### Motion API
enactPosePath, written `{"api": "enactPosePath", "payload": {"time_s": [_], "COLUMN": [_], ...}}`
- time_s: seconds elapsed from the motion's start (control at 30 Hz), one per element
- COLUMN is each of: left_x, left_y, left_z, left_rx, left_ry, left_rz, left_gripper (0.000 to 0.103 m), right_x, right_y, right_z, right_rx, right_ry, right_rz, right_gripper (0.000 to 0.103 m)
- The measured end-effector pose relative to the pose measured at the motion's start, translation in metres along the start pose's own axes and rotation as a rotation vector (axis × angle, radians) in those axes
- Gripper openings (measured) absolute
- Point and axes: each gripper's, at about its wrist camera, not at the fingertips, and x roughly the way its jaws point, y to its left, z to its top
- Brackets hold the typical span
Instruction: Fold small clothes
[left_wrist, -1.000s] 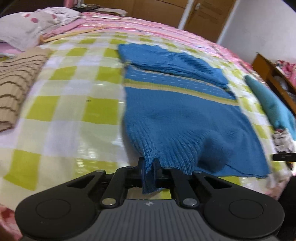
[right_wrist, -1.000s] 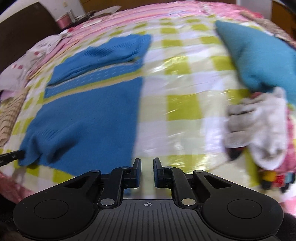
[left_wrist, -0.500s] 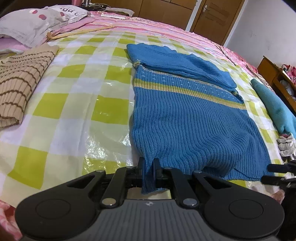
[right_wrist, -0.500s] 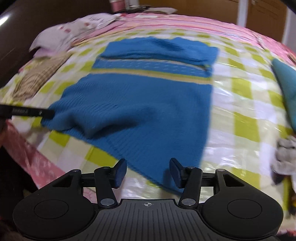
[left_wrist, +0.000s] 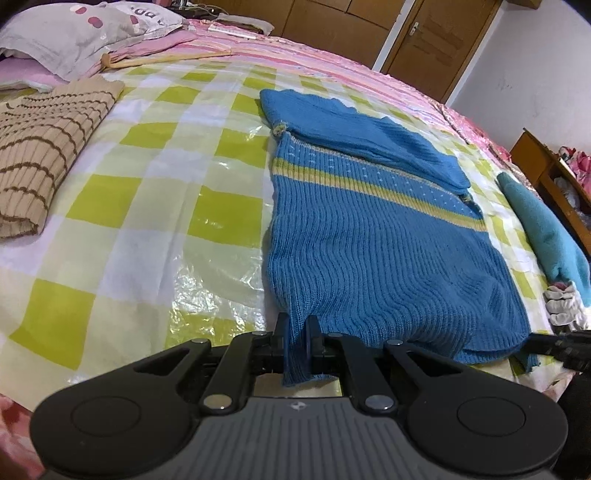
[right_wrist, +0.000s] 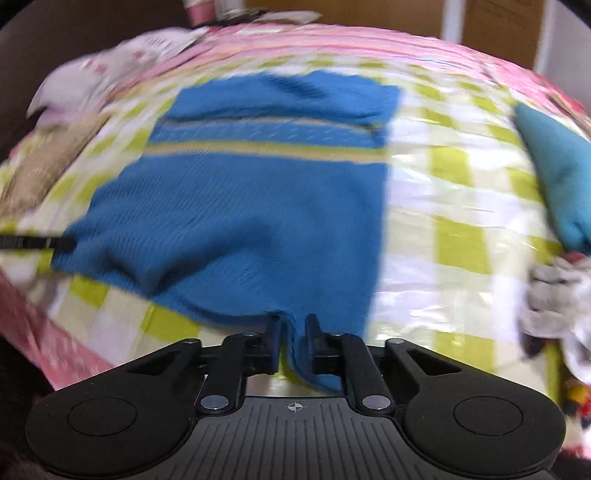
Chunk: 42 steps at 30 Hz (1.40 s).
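A blue knitted sweater (left_wrist: 369, 251) with a yellow stripe lies flat on the green-checked bed sheet (left_wrist: 155, 206), its sleeves folded across the top. My left gripper (left_wrist: 297, 321) is shut on the hem's near left corner, and a flap of knit hangs between the fingers. In the right wrist view the sweater (right_wrist: 258, 206) is blurred. My right gripper (right_wrist: 293, 321) is closing tight on the hem's near right corner, with fabric pinched between the pads. Each gripper's tip shows in the other's view: the right gripper (left_wrist: 554, 343) and the left gripper (right_wrist: 37, 243).
A folded beige striped sweater (left_wrist: 40, 155) lies at the left, with a pillow (left_wrist: 81, 33) and a wooden stick (left_wrist: 166, 59) behind it. A teal garment (left_wrist: 543, 229) and a white bundle (left_wrist: 563, 306) lie to the right. A wooden shelf (left_wrist: 546, 173) stands beyond the bed's edge.
My right gripper moved left from bare sheet to the sweater's hem, opened, then shut on the right corner. The left gripper kept its hold on the left corner.
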Motion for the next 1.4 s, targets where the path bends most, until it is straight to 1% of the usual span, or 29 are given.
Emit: {"api": "enactPosePath", "payload": {"time_s": [0.07, 0.13, 0.2, 0.27, 0.3, 0.33, 0.37, 0.4, 0.43, 0.47, 0.5, 0.6, 0.7, 0.77, 0.8, 0.87, 0.9, 0.93, 1.0, 1.03, 1.13, 1.23, 1.3, 1.33, 1.4], "left_x": [-0.006, -0.009, -0.007, -0.005, -0.005, -0.006, -0.006, -0.007, -0.007, -0.007, -0.007, -0.011, -0.015, -0.016, -0.016, -0.016, -0.017, -0.019, -0.022, -0.024, -0.028, -0.024, -0.016, -0.012, -0.006], "left_y": [0.0, 0.0, -0.001, -0.003, -0.004, -0.006, -0.008, -0.009, -0.01, -0.01, -0.01, -0.01, -0.01, -0.009, -0.008, -0.007, -0.008, -0.009, -0.014, -0.017, -0.032, -0.052, -0.065, -0.071, -0.08], "left_z": [0.001, 0.002, 0.003, 0.004, 0.004, 0.003, 0.003, 0.003, 0.002, 0.002, 0.001, -0.001, -0.003, -0.002, -0.002, -0.003, -0.004, -0.004, -0.005, -0.006, -0.009, -0.016, -0.022, -0.025, -0.028], "left_rx": [0.004, 0.008, 0.011, 0.015, 0.016, 0.02, 0.027, 0.035, 0.042, 0.048, 0.049, 0.049, 0.058, 0.057, 0.054, 0.055, 0.06, 0.069, 0.094, 0.109, 0.176, 0.267, 0.328, 0.363, 0.409], "left_ry": [-0.006, -0.004, 0.005, 0.014, 0.016, 0.016, 0.017, 0.018, 0.019, 0.021, 0.023, 0.025, 0.009, 0.006, 0.008, 0.006, 0.002, -0.002, -0.012, -0.018, -0.027, -0.014, -0.003, -0.002, -0.006], "left_rz": [-0.012, -0.007, 0.002, -0.004, -0.01, -0.013, -0.012, -0.007, -0.003, 0.002, 0.005, -0.004, -0.004, 0.0, -0.001, -0.002, -0.004, -0.011, -0.029, -0.04, -0.083, -0.098, -0.083, -0.067, -0.042], "left_gripper": [0.014, 0.014, 0.014, 0.014, 0.014, 0.014, 0.014, 0.014, 0.014, 0.014, 0.015, 0.016, 0.02, 0.021, 0.021, 0.021, 0.021, 0.021, 0.021, 0.021, 0.021, 0.021, 0.022, 0.022, 0.023], "right_x": [-0.016, -0.027, -0.027, -0.022, -0.02, -0.017, -0.013, -0.009, -0.004, 0.002, 0.008, 0.019, 0.028, 0.036, 0.038, 0.037, 0.034, 0.031, 0.025, 0.022, 0.019, 0.015, 0.015, 0.015, 0.016], "right_y": [-0.013, -0.018, -0.018, -0.013, -0.007, 0.0, 0.009, 0.018, 0.026, 0.036, 0.046, 0.065, 0.072, 0.076, 0.076, 0.071, 0.067, 0.062, 0.054, 0.05, 0.038, 0.036, 0.039, 0.041, 0.048], "right_z": [0.001, 0.0, 0.0, -0.001, -0.003, -0.004, -0.005, -0.005, -0.006, -0.005, -0.005, -0.003, 0.001, 0.001, 0.0, 0.0, 0.003, 0.005, 0.011, 0.012, 0.014, 0.013, 0.012, 0.011, 0.008], "right_rx": [0.055, 0.053, 0.045, 0.031, 0.024, 0.011, -0.016, -0.037, -0.06, -0.089, -0.133, -0.215, -0.217, -0.253, -0.265, -0.243, -0.224, -0.194, -0.15, -0.144, -0.111, -0.1, -0.104, -0.111, -0.146], "right_ry": [-0.015, -0.033, -0.033, -0.021, -0.019, -0.021, -0.018, -0.017, -0.022, -0.026, -0.035, -0.053, -0.045, -0.045, -0.043, -0.04, -0.038, -0.036, -0.039, -0.045, -0.041, -0.041, -0.041, -0.035, -0.03], "right_rz": [0.013, -0.01, -0.03, 0.0, 0.026, 0.052, 0.079, 0.099, 0.111, 0.112, 0.102, 0.061, 0.064, 0.012, -0.002, 0.008, 0.017, 0.036, 0.05, 0.034, 0.023, 0.035, 0.046, 0.067, 0.1], "right_gripper": [0.007, 0.007, 0.007, 0.011, 0.017, 0.018, 0.02, 0.033, 0.049, 0.055, 0.059, 0.059, 0.056, 0.055, 0.053, 0.043, 0.028, 0.018, 0.013, 0.011, 0.009, 0.009, 0.009, 0.014, 0.018]}}
